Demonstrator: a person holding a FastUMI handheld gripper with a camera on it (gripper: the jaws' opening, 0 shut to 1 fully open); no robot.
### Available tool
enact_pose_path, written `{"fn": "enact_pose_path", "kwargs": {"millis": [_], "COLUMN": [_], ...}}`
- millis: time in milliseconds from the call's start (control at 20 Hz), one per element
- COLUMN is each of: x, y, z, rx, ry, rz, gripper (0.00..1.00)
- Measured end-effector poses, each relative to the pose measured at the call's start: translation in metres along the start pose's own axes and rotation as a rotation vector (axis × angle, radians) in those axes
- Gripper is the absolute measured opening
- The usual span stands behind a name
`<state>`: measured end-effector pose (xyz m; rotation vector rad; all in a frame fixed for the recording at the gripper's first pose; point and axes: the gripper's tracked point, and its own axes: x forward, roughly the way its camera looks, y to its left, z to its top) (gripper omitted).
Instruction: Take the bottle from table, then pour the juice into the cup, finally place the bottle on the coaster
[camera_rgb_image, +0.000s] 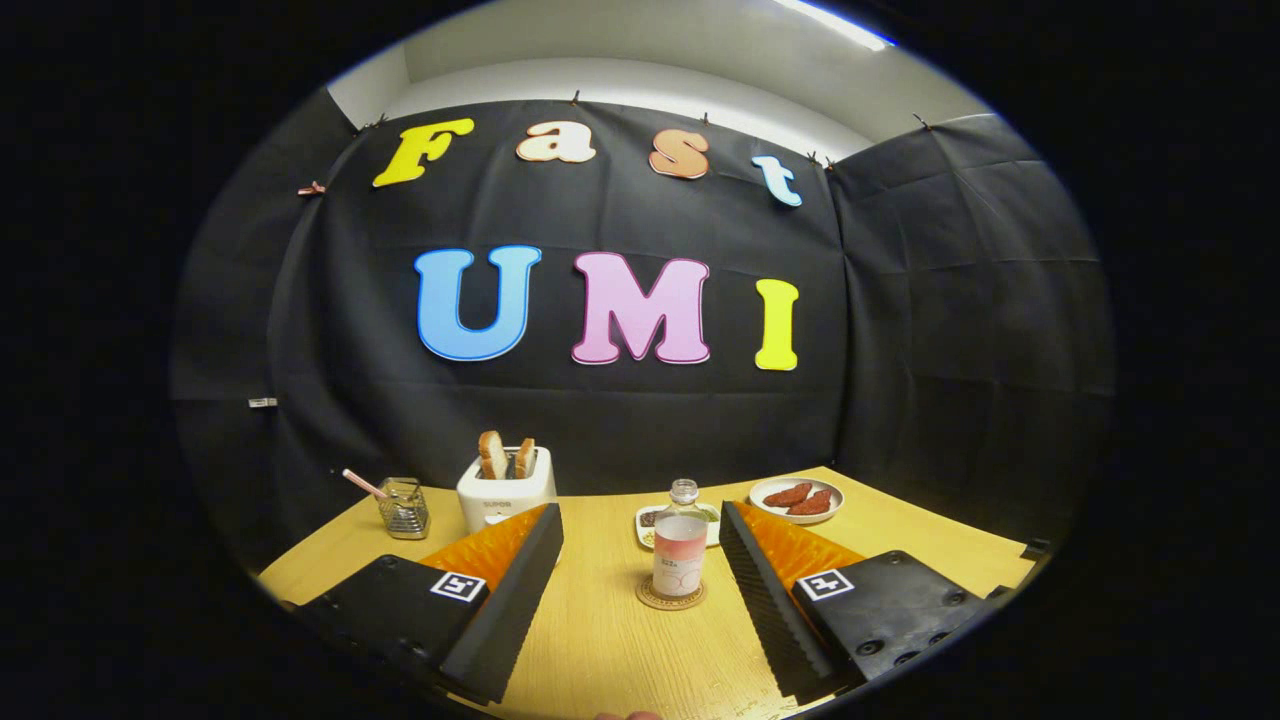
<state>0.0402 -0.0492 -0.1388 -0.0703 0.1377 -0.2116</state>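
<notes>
The bottle (679, 545) stood upright on a round coaster (671, 596) on the surface (600, 640), between and just beyond the fingers (520, 580), which were spread wide apart and held nothing; a small plate (648, 527) sat just behind it. Judging by this, the bottle was either not yet picked up or already set down; if a grasp was due, the fingers should have gone straight ahead, level, to close on its body below the neck; I could not make out the cup.
</notes>
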Motion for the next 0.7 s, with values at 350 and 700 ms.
{"fn": "enact_pose_path", "kwargs": {"millis": [350, 700], "x": [-0.027, -0.039], "y": [-0.007, -0.011], "z": [0.032, 0.033], "rx": [0.055, 0.072], "ry": [-0.023, -0.013], "rz": [0.074, 0.104], "gripper": [0.97, 1.0]}}
